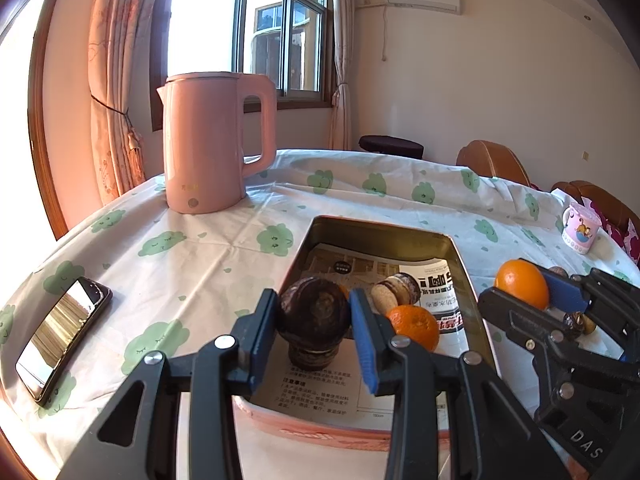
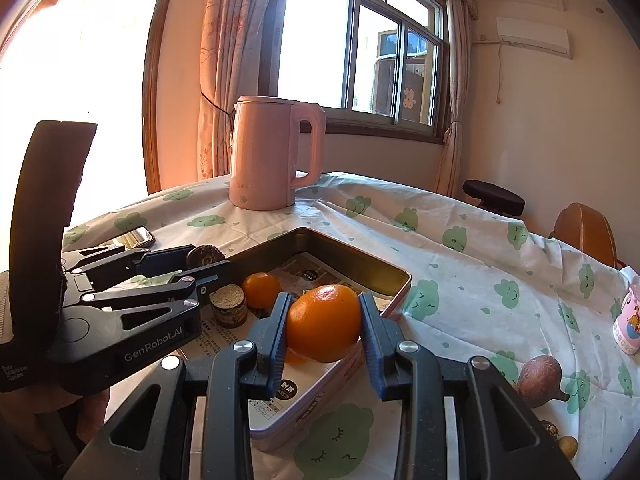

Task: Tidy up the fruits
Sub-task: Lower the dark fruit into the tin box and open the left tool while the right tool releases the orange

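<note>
My left gripper (image 1: 314,320) is shut on a dark brown round fruit (image 1: 314,304), held over the near left part of a rectangular tin (image 1: 460,256) lined with newspaper. Inside the tin lie a small orange (image 1: 414,326) and a tan-and-brown round fruit (image 1: 396,290). My right gripper (image 2: 324,330) is shut on a larger orange (image 2: 324,322) just above the tin's near right rim (image 2: 396,292). Each gripper shows in the other's view: the right gripper (image 1: 524,292) with its orange (image 1: 520,282), and the left gripper (image 2: 200,262) with the dark fruit (image 2: 206,255).
A pink kettle (image 1: 212,144) stands behind the tin, and a phone (image 1: 64,336) lies at the left. A brown fig-like fruit (image 2: 538,374) and small nuts (image 2: 568,446) lie on the cloth to the right. A pink cup (image 2: 630,320) stands far right, chairs beyond the table edge.
</note>
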Motion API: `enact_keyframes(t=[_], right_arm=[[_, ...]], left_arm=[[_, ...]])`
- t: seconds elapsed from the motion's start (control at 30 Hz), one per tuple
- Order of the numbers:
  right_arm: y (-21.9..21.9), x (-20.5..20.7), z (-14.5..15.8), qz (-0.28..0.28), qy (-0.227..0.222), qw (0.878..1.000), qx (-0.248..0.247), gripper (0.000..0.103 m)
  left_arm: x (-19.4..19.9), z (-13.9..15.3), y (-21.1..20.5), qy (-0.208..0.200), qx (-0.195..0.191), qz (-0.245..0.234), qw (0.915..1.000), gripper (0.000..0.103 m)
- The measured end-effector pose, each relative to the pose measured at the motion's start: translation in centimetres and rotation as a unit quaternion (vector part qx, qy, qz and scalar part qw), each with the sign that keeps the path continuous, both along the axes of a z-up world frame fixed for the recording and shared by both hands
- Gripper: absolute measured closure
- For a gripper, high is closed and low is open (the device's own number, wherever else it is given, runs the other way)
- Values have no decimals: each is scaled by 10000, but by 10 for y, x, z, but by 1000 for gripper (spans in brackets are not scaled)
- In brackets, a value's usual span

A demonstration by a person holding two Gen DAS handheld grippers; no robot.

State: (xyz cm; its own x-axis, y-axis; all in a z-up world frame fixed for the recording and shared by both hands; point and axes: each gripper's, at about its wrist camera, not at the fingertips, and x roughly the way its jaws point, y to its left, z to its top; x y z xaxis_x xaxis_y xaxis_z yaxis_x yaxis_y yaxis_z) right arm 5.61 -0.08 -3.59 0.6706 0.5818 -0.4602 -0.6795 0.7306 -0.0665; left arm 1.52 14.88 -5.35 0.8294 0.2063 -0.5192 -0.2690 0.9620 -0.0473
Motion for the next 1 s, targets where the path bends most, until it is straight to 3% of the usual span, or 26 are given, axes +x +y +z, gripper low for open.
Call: enact_keyframes(t=[0.63,1.0], right_arm=[[12,6,-13,115,216,9994,-224,68],[18,16,-22,222,586,9971,-424,67]], left_arm=[[4,-10,2,228,66,-69,9997,65],[8,-16,1,362,90,-94,9993,64]])
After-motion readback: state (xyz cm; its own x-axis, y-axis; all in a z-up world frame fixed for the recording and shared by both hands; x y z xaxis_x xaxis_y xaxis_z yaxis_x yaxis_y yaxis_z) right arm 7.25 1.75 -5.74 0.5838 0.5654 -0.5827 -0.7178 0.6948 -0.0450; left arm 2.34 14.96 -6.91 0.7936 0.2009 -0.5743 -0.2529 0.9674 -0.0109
